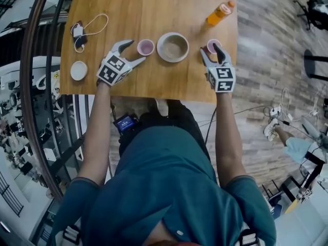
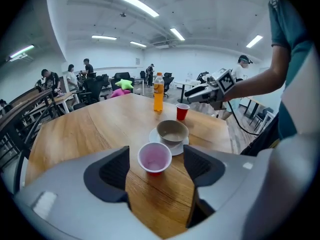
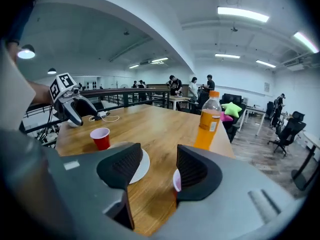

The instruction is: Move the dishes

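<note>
Left gripper view is showing the red cup [image 2: 155,158] sitting upright on the bench [image 2: 90,129], squarely between the fingers [image 2: 114,170] of the left gripper [image 1: 136,51]. Those fingers are standing wide apart and touching nothing, so this side looks closest to a clean grab simply by closing. Just beyond that cup, the bowl [image 2: 172,130] is resting on its white plate [image 2: 153,135]. The right gripper [image 1: 210,49] is also holding its fingers [image 3: 119,170] apart and empty. The second red cup [image 3: 175,180] is lying off to the right of the gap, its rim peeking from behind the right-hand finger, so I judge that gripper is needing a sideways shift first.
</note>
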### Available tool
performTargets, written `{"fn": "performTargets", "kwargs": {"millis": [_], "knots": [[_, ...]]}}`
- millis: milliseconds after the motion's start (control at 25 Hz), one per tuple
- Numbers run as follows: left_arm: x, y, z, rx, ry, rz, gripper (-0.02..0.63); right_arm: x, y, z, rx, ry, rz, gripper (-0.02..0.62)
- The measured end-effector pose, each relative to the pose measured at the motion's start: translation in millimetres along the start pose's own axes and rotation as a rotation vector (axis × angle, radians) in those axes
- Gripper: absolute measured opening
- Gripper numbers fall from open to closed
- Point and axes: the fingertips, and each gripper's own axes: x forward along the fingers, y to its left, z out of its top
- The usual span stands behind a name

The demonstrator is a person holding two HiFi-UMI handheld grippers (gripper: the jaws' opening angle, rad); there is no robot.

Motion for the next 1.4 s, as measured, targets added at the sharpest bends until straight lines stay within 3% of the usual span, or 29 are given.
{"fn": "performTargets", "kwargs": {"millis": [400, 840, 960, 1160, 1400], "knots": [[-38.1, 11.9, 20.0, 0.003, -0.154, 0.108, 0.313, 38.7, 39.6, -12.8, 0.076, 0.154, 0.088, 0.221], [-47.3, 16.8, -1.2, -0.037, -0.162, 0.149, 0.310, 70.1, 58.8, -36.9, 0.168, 0.248, 0.122, 0.190], [-47.8, 17.5, -3.1, -0.044, -0.160, 0.154, 0.310, 74.2, 57.7, -40.6, 0.218, 0.270, 0.116, 0.159], [-46.5, 18.9, -4.6, -0.050, -0.164, 0.158, 0.310, 81.1, 54.5, -45.3, 0.305, 0.311, 0.083, 0.038], [-50.2, 21.8, -3.2, -0.052, -0.166, 0.161, 0.310, 77.6, 53.3, -34.8, 0.406, 0.312, 0.068, 0.017]]}}
